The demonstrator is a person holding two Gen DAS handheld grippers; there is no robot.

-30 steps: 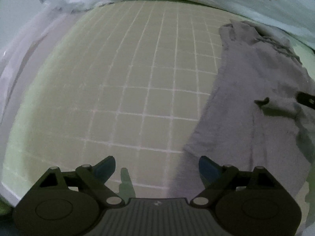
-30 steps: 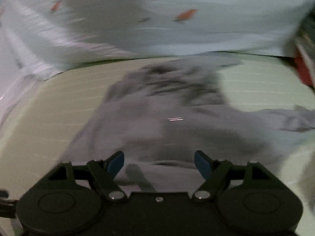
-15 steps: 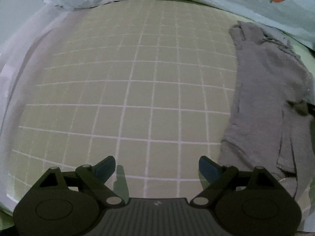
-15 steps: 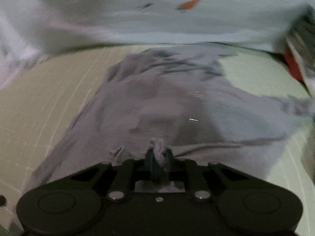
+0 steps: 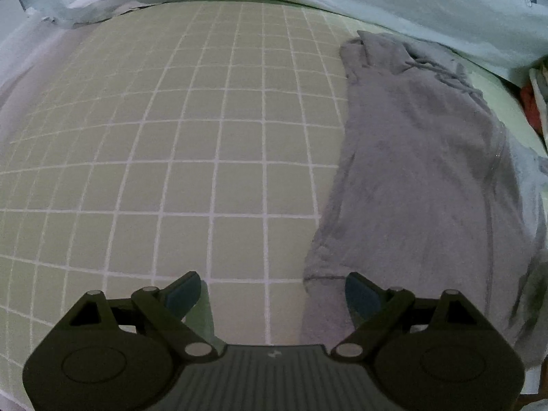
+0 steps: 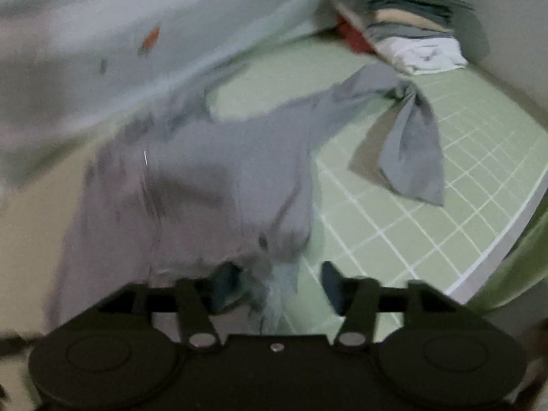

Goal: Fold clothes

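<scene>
Maybe bunching up the gray shirt (image 5: 418,171) if pulled unevenly, with left gripper (image 5: 272,291) and right gripper (image 6: 279,282) both wide apart, holding nothing.

I'm over a green gridded mat (image 5: 205,157), pale carrot-print bedding (image 5: 411,7) bunched behind, stacked folded laundry (image 6: 411,34) against a wall, dim light.

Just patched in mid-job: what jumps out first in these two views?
The grey shirt lies spread on the green grid mat, along its right side in the left view, one sleeve flung out toward a stack of folded clothes in the far corner. Both grippers are open at its near edge: the left gripper by the corner, the right gripper over the bunched edge.
</scene>
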